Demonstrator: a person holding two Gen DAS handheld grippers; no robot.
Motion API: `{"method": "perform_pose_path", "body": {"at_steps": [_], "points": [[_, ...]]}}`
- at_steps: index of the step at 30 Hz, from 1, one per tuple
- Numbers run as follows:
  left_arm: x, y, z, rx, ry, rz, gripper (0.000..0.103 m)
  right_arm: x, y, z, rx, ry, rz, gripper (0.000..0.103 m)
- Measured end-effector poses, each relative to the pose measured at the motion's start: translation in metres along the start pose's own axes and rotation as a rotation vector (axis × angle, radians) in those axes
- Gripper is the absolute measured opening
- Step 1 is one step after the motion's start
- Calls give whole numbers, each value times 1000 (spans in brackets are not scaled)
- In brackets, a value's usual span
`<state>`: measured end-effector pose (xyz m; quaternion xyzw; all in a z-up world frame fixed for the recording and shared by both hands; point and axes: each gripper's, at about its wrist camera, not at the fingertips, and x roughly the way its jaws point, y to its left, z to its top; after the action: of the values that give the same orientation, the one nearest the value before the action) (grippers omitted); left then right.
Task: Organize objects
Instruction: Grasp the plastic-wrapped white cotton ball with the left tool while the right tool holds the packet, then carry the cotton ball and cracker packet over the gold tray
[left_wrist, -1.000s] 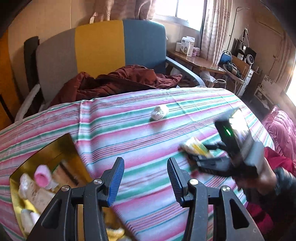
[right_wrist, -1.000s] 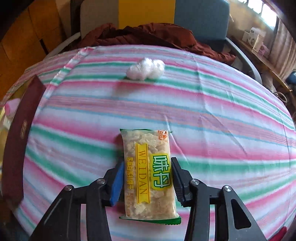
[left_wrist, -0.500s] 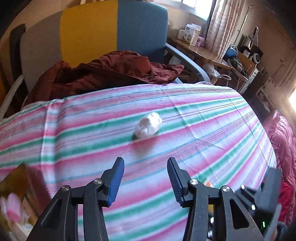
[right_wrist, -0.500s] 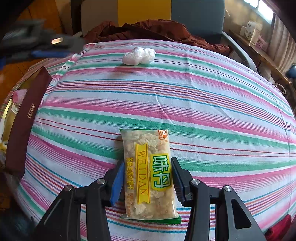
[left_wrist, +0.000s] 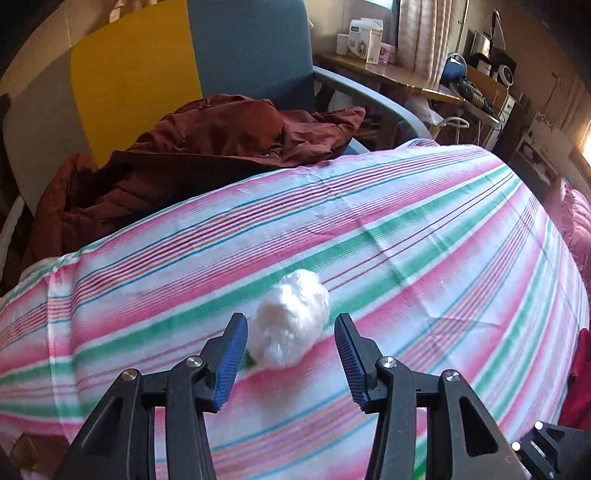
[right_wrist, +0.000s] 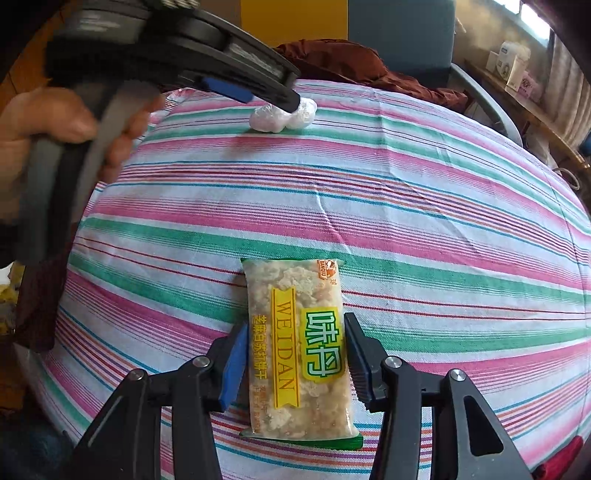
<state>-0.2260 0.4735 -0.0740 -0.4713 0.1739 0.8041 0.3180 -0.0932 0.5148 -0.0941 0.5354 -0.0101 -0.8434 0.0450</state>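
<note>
Snack packet (right_wrist: 298, 347) lies flat on the striped tablecloth (right_wrist: 424, 206) at six o'clock, between the opening jaws of the right gripper (right_wrist: 295, 363). White crumpled wad (left_wrist: 290, 319) sits at twelve o'clock, between the left gripper's (left_wrist: 288, 354) parted pads, which do not visibly press it.

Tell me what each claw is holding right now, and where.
Left claw: nothing; open around the white wad. Right claw: opening, astride the snack packet mid-length; grip cannot be told.
</note>
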Motion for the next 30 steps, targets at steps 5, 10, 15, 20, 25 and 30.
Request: {"method": "perform_pose_path", "body": {"at_steps": [5, 10, 15, 20, 25, 30], "points": [[19, -1, 6, 10, 4, 25, 42, 1, 0, 0, 1, -5, 3, 51], [5, 1, -8, -19, -7, 29, 36, 0, -1, 0, -4, -16, 1, 48], [-36, 2, -36, -44, -52, 49, 36, -1, 2, 1, 0, -23, -2, 48], [-86, -3, -62, -79, -121, 52, 36, -3, 5, -2, 3, -33, 17, 48], [-136, -7, -91, -86, -190, 64, 36, -5, 21, -7, -28, -43, 29, 48], [-176, -6, -119, -82, -246, 92, 36, -5, 31, -6, -49, -52, 61, 48]]}}
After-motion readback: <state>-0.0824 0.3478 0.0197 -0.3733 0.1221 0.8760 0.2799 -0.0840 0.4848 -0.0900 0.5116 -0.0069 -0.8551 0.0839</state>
